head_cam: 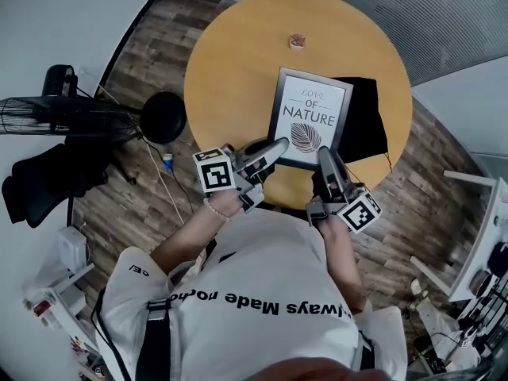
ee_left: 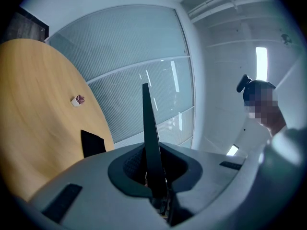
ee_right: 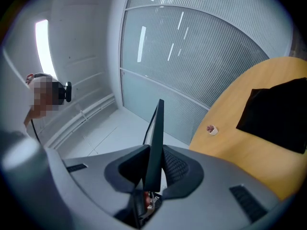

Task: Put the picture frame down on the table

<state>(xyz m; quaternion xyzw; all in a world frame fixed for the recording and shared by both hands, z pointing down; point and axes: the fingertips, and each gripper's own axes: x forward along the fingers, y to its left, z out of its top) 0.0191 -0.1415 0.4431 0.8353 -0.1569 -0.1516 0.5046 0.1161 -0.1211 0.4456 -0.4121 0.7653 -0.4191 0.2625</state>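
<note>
The picture frame (head_cam: pixel 311 113), black-edged with a leaf print and lettering, lies face up over the round wooden table (head_cam: pixel 238 62). Both grippers hold its near edge. My left gripper (head_cam: pixel 274 151) is shut on the near left corner, my right gripper (head_cam: pixel 325 159) on the near right part. In the left gripper view the frame (ee_left: pixel 148 138) shows edge-on as a thin dark blade pinched in my left gripper (ee_left: pixel 152 176). The right gripper view shows the same frame (ee_right: pixel 156 138) clamped in my right gripper (ee_right: pixel 152 176). I cannot tell whether the frame touches the table.
A black cloth (head_cam: pixel 365 121) lies on the table under and right of the frame. A small pot (head_cam: pixel 297 41) stands at the table's far side. A fan (head_cam: pixel 48 117) and a round black stool (head_cam: pixel 163 117) stand left of the table, white shelving (head_cam: pixel 476 236) to the right.
</note>
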